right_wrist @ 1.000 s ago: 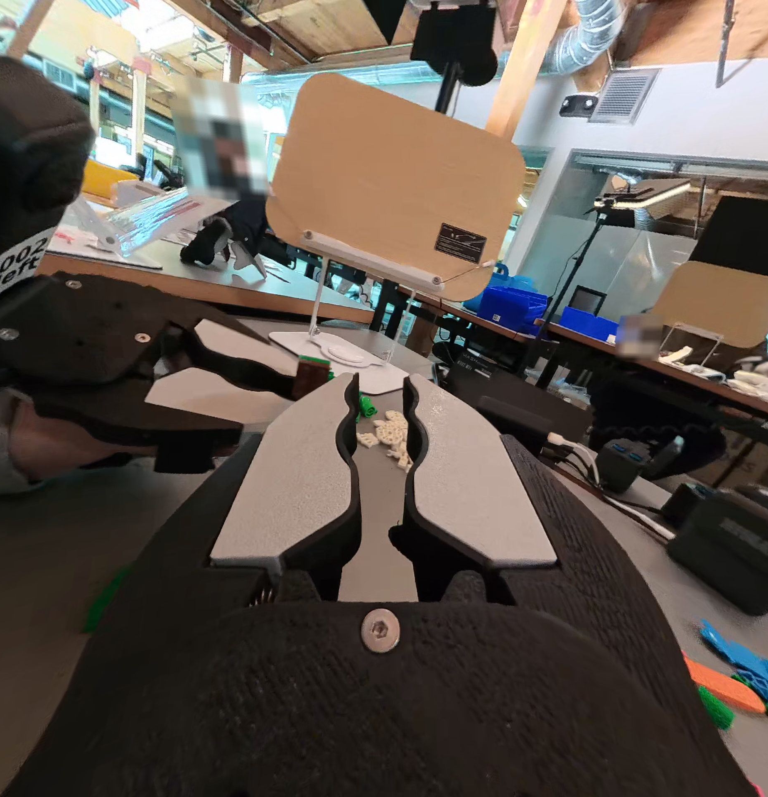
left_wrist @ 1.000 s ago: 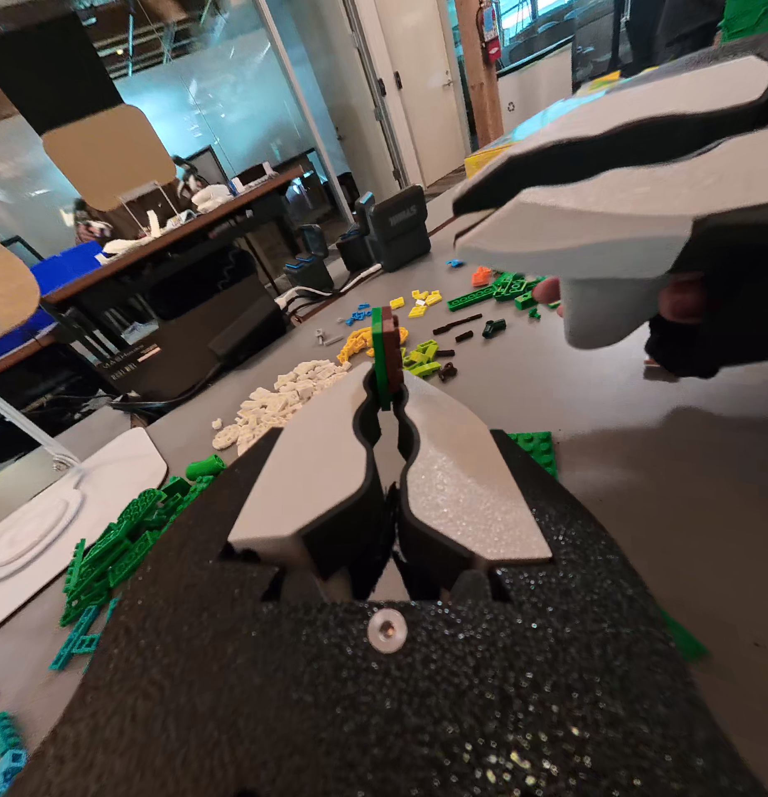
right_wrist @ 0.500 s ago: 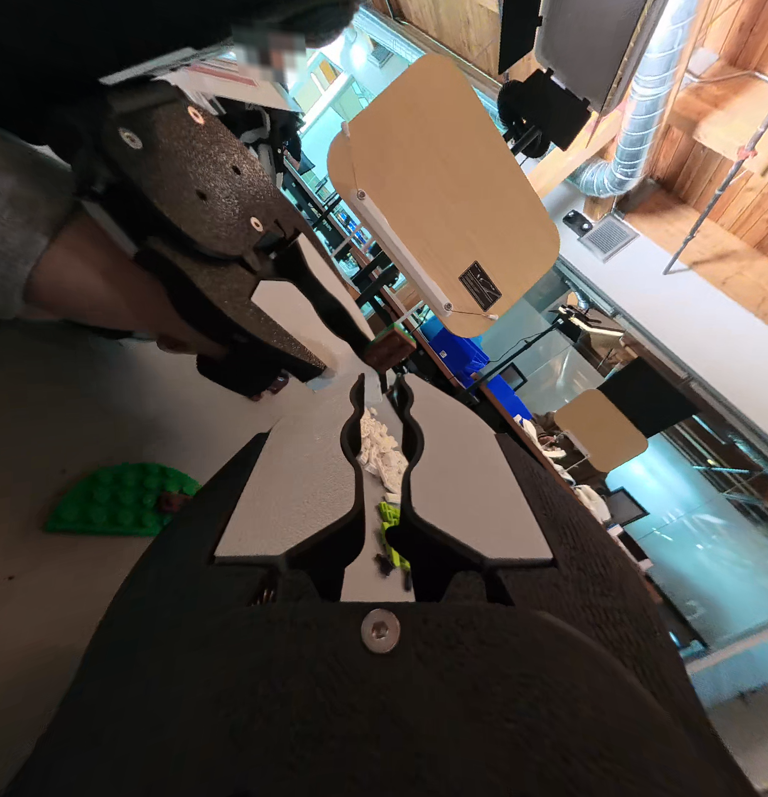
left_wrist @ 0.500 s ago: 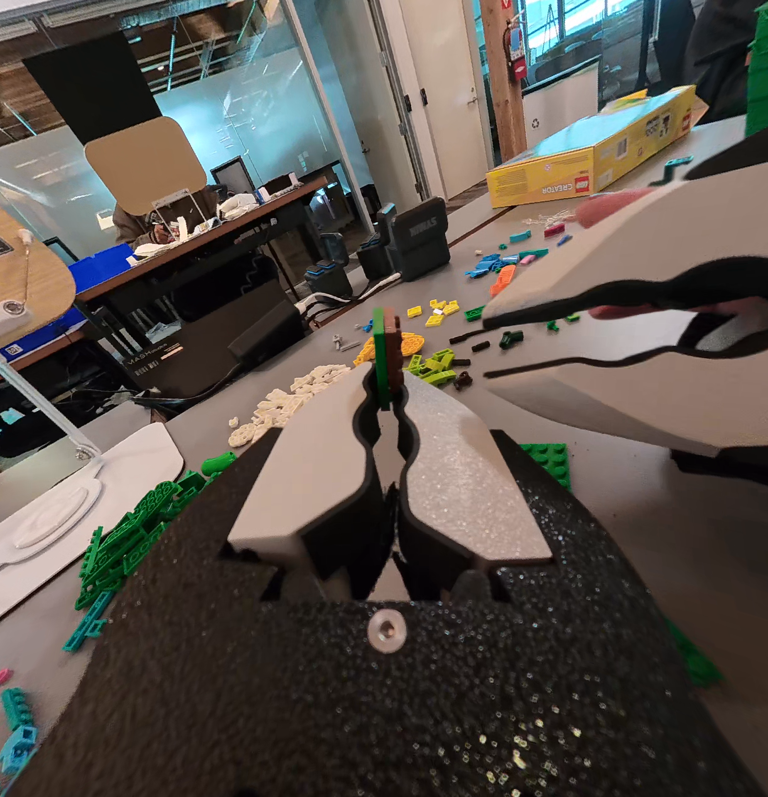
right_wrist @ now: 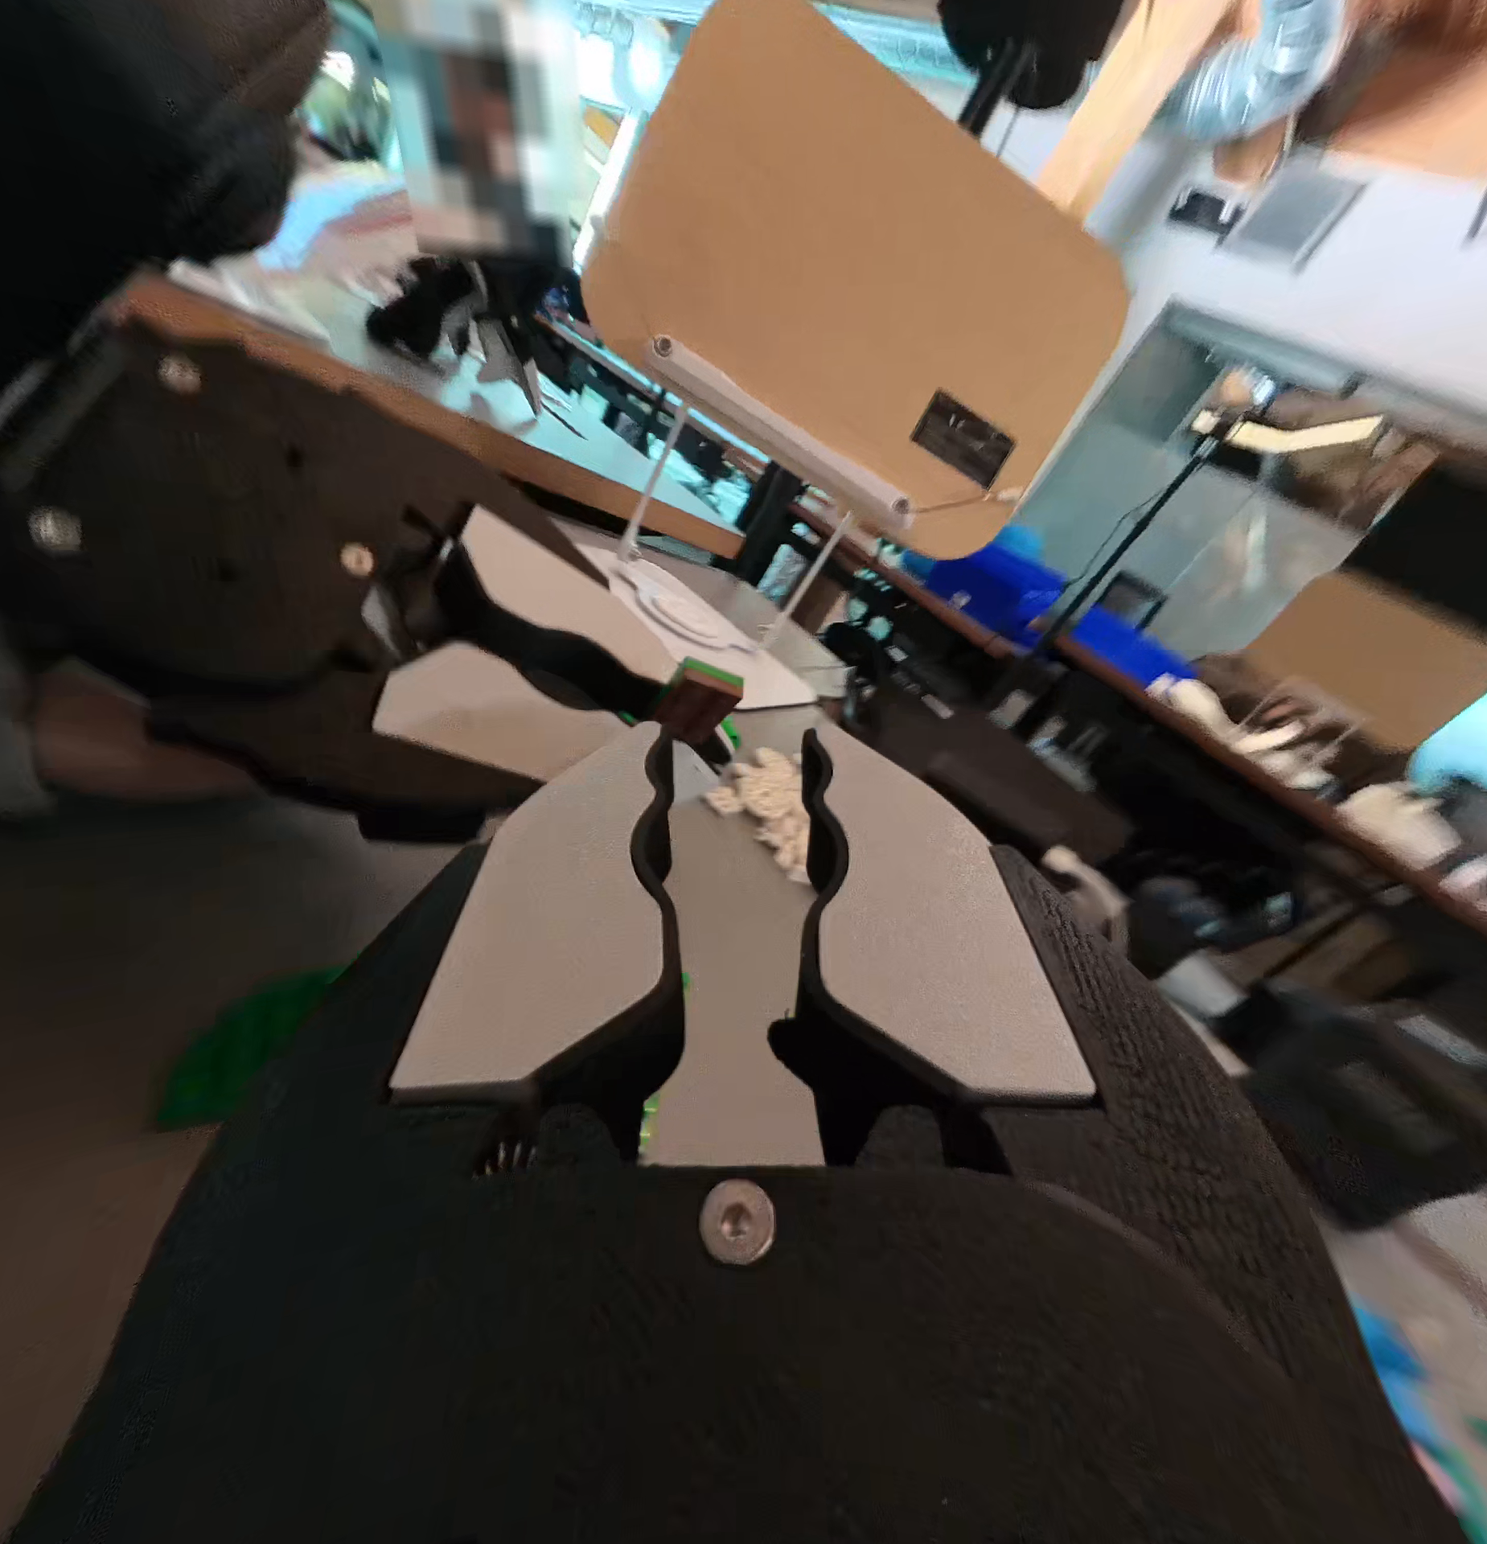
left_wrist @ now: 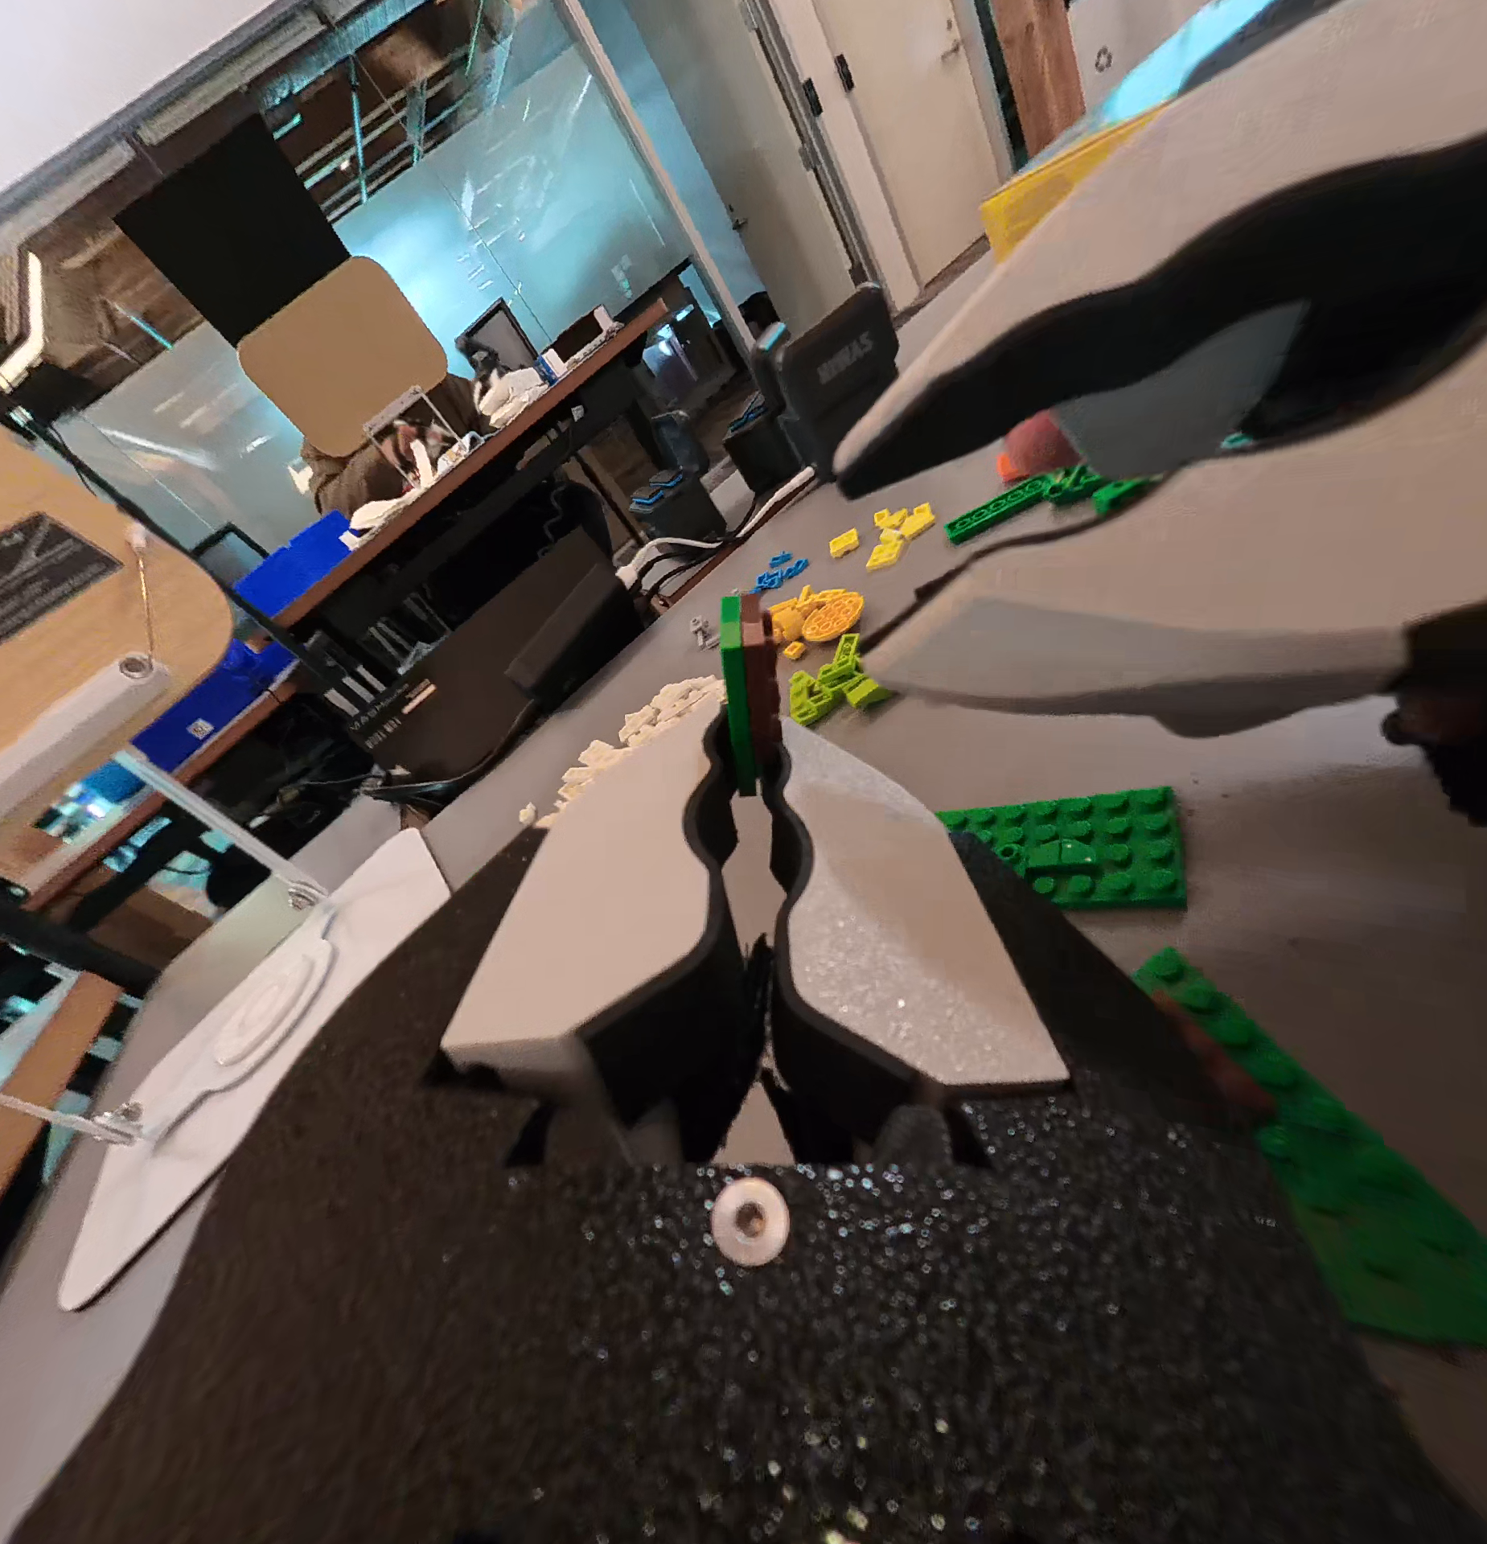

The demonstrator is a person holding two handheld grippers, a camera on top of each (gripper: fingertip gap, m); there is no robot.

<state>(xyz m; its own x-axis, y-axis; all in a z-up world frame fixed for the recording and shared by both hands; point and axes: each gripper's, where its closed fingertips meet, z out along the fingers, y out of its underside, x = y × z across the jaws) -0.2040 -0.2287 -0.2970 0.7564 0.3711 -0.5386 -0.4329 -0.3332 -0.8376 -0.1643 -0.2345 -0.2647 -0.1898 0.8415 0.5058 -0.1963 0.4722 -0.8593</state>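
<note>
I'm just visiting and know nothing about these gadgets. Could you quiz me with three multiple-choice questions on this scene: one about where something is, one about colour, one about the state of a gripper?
1. Where does the pile of white pieces lie?
A. on the grey table
B. inside a blue bin
C. on the floor

2. What colours is the small stacked piece in the left gripper?
A. red and blue
B. green and brown
C. white and yellow

3. How do the right gripper fingers stand?
A. shut on a yellow piece
B. shut together
C. apart, nothing between them

Answers: A, it rests on the tabletop beyond the fingertips; B, a green layer beside a brown one; C, a clear gap shows.
</note>
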